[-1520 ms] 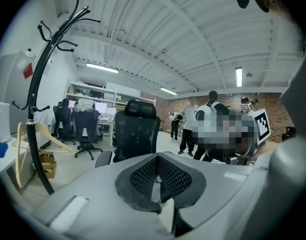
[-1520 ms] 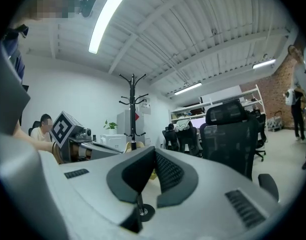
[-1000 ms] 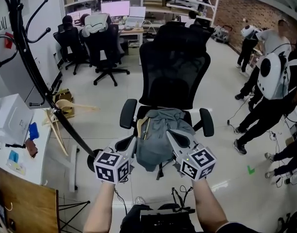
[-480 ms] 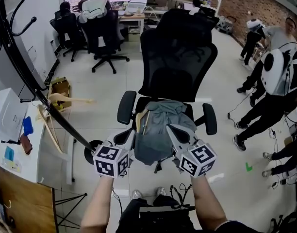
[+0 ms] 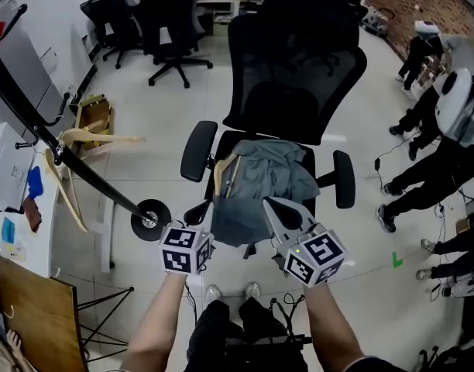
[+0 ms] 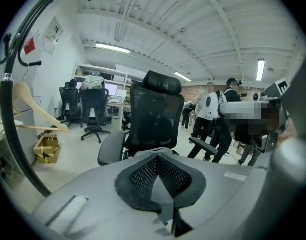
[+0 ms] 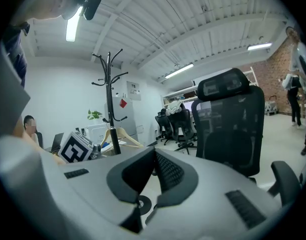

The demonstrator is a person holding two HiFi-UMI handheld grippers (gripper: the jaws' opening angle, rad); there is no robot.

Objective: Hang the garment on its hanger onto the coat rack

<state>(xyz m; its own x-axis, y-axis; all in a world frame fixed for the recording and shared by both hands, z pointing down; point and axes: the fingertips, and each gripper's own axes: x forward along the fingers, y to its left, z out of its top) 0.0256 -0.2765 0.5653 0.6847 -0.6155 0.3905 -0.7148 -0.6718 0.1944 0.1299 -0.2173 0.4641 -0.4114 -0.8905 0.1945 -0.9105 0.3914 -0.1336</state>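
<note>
Lying bunched on the chair (image 5: 299, 76) seat: garment (image 5: 256, 188), hanger (image 5: 224, 178) poking out along its left edge.

Hovering just in front of the chair, near the garment but not touching it: left gripper (image 5: 199, 209) and right gripper (image 5: 277, 212), each with jaws pressed together on nothing. Standing well left of the chair: coat rack (image 5: 36, 122), spare hangers (image 5: 82, 142) showing beside its pole.

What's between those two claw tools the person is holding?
In the head view, the grey garment, draped on the office chair, shows between the left gripper and the right gripper.
</note>
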